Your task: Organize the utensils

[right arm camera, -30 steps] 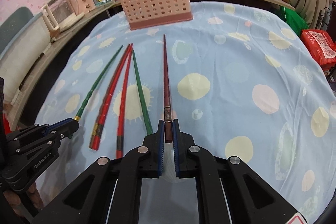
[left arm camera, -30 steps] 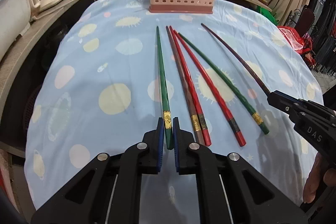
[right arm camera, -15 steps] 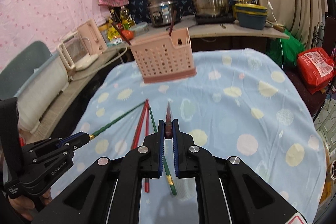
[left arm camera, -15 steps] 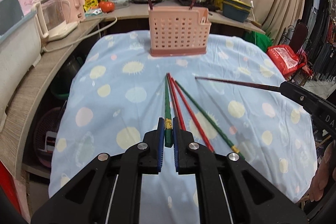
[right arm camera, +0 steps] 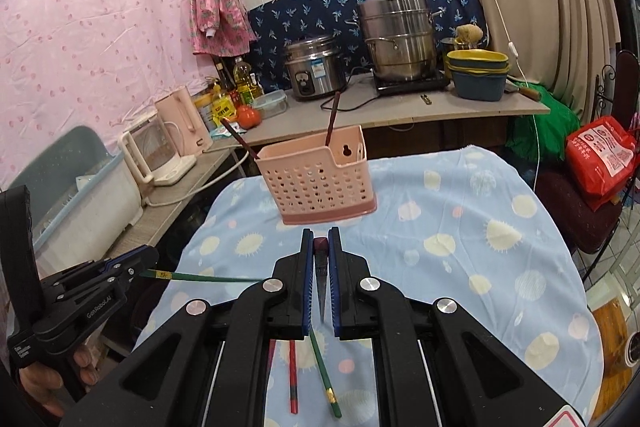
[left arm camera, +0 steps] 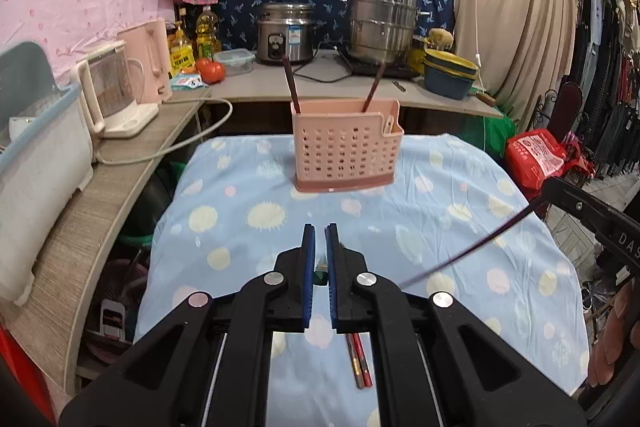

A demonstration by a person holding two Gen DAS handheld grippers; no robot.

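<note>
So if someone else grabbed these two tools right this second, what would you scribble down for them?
Left tool: shut on a green chopstick, held above the table.
Right tool: shut on a dark brown chopstick, also in the air.
Pink utensil basket stands at the far end of the blue tablecloth; two dark chopsticks already stand in it.
Left: drop both held ones in, then the red chopsticks and the other green chopstick on the cloth.
</note>
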